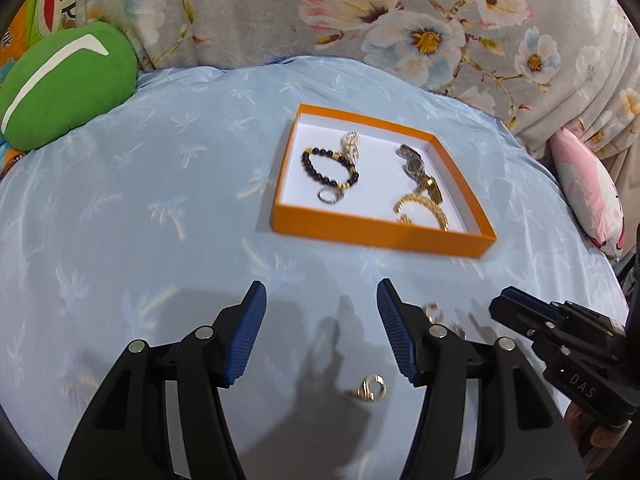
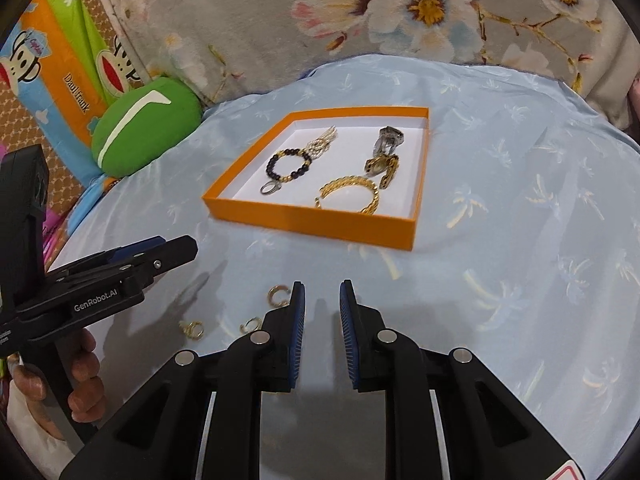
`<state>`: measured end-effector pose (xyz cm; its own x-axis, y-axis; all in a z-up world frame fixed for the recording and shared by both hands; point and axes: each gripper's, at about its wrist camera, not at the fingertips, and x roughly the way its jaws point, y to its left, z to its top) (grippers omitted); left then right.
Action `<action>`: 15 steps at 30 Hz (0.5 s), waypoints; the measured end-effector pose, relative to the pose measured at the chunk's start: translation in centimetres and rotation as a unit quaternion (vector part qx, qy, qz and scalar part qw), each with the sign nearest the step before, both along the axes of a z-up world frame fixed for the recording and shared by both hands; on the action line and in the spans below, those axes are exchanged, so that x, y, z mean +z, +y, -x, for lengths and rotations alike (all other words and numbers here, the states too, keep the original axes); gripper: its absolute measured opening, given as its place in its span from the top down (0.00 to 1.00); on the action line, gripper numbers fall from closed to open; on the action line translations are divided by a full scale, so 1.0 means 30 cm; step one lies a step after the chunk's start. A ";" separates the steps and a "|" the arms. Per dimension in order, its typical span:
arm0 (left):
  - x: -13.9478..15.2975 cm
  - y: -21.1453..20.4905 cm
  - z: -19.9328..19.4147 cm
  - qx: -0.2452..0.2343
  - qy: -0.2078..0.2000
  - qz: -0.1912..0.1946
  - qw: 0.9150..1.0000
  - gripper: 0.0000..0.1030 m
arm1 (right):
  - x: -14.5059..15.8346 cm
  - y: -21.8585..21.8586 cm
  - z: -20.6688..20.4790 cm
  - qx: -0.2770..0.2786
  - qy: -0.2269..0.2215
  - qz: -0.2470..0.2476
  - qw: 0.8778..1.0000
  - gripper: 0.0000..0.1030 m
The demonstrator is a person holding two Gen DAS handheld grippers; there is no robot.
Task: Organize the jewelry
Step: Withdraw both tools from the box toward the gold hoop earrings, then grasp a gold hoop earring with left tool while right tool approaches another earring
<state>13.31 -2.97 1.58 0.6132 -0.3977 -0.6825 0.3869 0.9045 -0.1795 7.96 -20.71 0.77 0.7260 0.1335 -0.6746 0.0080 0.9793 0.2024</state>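
An orange tray with a white floor sits on the light blue cloth. In it lie a black bead bracelet, a silver ring, a gold chain bracelet, a watch and a pearl piece. Small gold rings lie loose on the cloth: one under my left gripper, others left of my right gripper. Both grippers are open and empty. The right gripper also shows in the left wrist view.
A green cushion lies at the back left. A floral grey blanket runs along the back. A pink pillow sits at the right edge. A cartoon-print bag stands at far left.
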 end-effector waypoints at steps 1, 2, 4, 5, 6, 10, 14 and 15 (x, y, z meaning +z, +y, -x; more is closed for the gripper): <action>-0.005 0.001 0.016 -0.001 0.000 -0.003 1.000 0.46 | -0.006 0.010 0.007 0.002 0.002 0.002 1.000 0.82; -0.012 0.001 0.035 -0.003 0.002 -0.009 1.000 0.46 | -0.013 0.020 0.012 0.003 0.005 0.003 1.000 0.82; -0.026 0.003 0.062 -0.005 0.006 -0.015 1.000 0.46 | -0.023 0.031 0.016 0.004 0.009 0.000 1.000 0.82; -0.034 0.001 0.075 -0.009 0.010 -0.019 1.000 0.46 | -0.026 0.037 0.017 0.005 0.010 0.000 1.000 0.82; -0.043 -0.003 0.086 -0.012 0.014 -0.026 0.999 0.46 | -0.027 0.043 0.017 0.005 0.010 0.005 1.000 0.82; -0.063 -0.011 0.121 -0.020 0.023 -0.038 0.999 0.46 | -0.035 0.056 0.024 0.006 0.012 0.005 1.000 0.82; -0.070 -0.023 0.130 -0.028 0.026 -0.049 0.998 0.46 | -0.044 0.059 0.032 0.004 0.016 0.001 1.000 0.82; -0.070 -0.029 0.131 -0.029 0.023 -0.055 0.998 0.46 | -0.044 0.057 0.033 0.003 0.015 0.000 1.000 0.82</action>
